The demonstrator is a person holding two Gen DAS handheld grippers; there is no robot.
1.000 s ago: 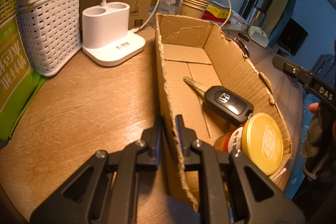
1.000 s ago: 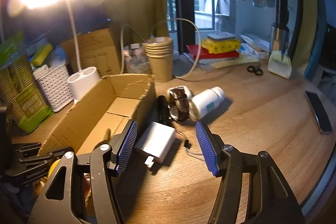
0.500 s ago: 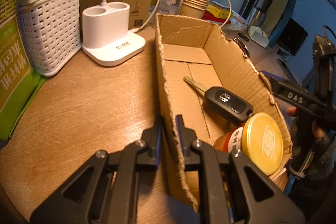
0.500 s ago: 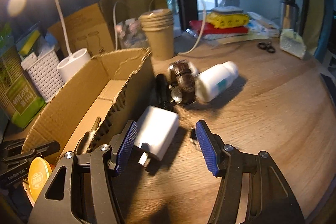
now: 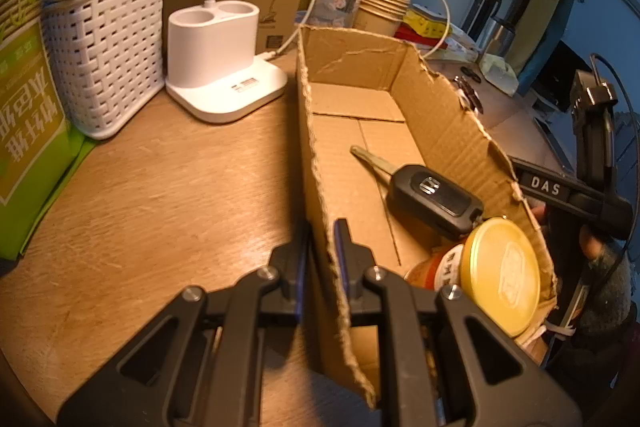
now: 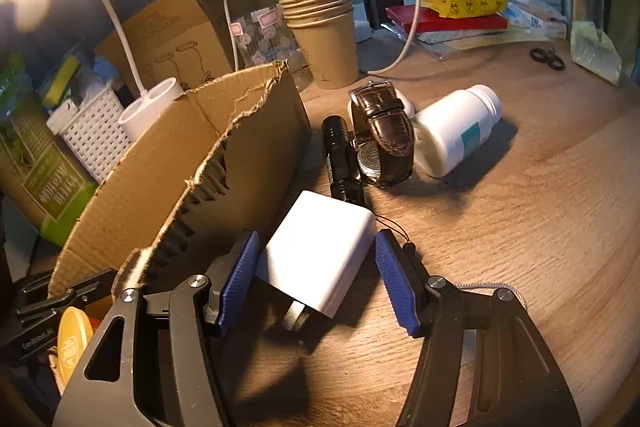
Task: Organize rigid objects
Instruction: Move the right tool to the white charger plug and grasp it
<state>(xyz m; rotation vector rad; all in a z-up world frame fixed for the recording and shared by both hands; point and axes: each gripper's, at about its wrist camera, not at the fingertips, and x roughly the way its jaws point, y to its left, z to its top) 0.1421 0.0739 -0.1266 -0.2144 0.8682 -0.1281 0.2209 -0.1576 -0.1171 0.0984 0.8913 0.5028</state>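
Observation:
A torn cardboard box (image 5: 440, 115) lies on the wooden desk; inside are a black car key (image 5: 434, 195) and a jar with a yellow lid (image 5: 500, 275). My left gripper (image 5: 322, 247) is shut on the box's left wall. In the right wrist view, my right gripper (image 6: 316, 259) is open with its blue pads on either side of a white charger block (image 6: 320, 251) just outside the box (image 6: 180, 167). Beyond it lie a black flashlight (image 6: 342, 163), a brown-strapped watch (image 6: 384, 135) and a white pill bottle (image 6: 456, 131).
A white lamp base (image 5: 220, 67), white basket (image 5: 104, 51) and green carton (image 5: 24, 131) stand left of the box. Paper cups (image 6: 324, 31), a white cable, books (image 6: 448, 19) and scissors (image 6: 548, 59) sit at the back of the desk.
My right gripper has moved forward and down, so the white charger now sits between its open pads. The left gripper has kept its hold on the box wall.

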